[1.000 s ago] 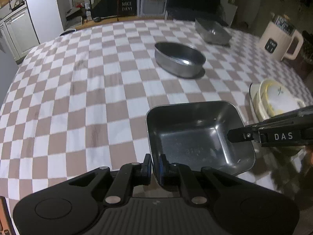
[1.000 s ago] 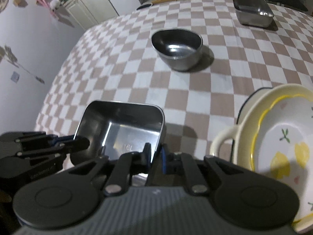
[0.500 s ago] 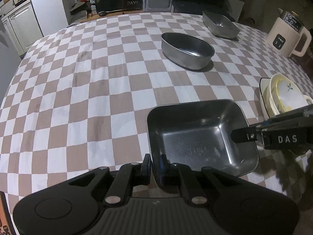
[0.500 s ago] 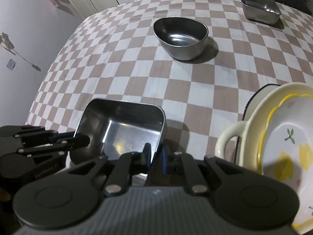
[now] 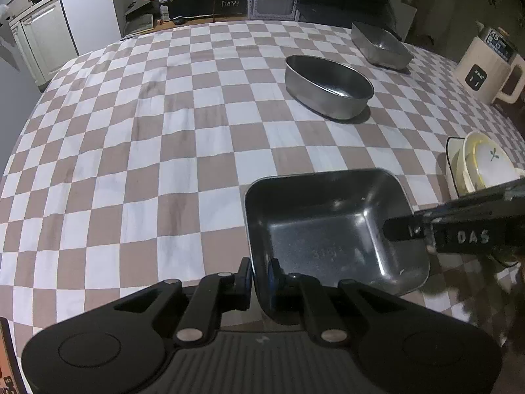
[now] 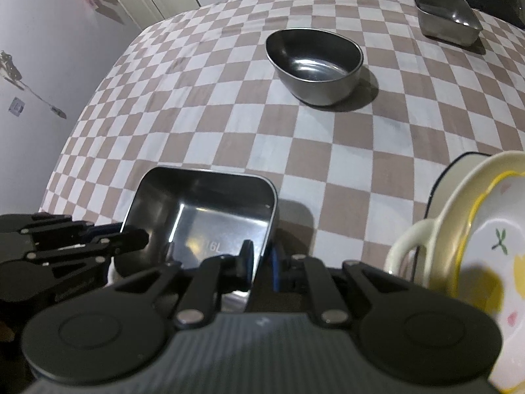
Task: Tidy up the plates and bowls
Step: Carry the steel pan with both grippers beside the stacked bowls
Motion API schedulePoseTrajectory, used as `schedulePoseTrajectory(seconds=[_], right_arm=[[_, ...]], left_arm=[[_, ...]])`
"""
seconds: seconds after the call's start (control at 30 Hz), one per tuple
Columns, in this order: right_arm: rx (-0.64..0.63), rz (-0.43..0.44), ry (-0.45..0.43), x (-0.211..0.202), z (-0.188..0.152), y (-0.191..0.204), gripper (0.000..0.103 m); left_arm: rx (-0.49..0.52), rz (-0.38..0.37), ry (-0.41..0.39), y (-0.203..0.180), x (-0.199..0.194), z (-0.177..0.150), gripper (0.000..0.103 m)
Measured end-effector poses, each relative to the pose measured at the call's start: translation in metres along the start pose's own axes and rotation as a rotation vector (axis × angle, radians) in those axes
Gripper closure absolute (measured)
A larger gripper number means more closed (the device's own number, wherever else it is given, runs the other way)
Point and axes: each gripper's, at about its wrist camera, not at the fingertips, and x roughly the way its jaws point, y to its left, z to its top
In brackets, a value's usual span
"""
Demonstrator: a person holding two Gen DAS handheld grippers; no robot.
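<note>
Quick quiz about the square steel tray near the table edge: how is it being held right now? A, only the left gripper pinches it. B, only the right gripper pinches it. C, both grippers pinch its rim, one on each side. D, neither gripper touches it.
C: the left gripper is closed on one wall of the square steel tray, and the right gripper is closed on the opposite wall.
</note>
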Motion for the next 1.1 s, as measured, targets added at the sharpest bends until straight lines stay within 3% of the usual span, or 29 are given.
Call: schedulePoseTrajectory(seconds=[0.43,0.8,0.9,1.03,1.1], right_arm=[[-0.009,-0.004,0.011,0.004,-0.001,0.001,0.089],[-0.011,0.003,0.011,0.003,-0.002,0.005,0.085],[-0.019,-0.004,0.002,-0.001,-0.003,0.005,0.080],[-0.044,-0.009,-0.015,-0.009,-0.005,0.006,0.062],[-0.056,-0.006,-0.027,-0.015,-0.008,0.008,0.059]], left_arm=[[-0.004,-0.011,-0.002,0.001,0.000,0.001,0.091],[-0.023,-0.012,-0.006,0.004,-0.004,0.003,0.084],[-0.022,-0.012,-0.009,0.004,-0.007,0.003,0.081],[-0.023,-0.007,-0.017,0.004,-0.013,0.001,0.079],[-0.026,-0.003,-0.024,0.003,-0.018,0.000,0.075]])
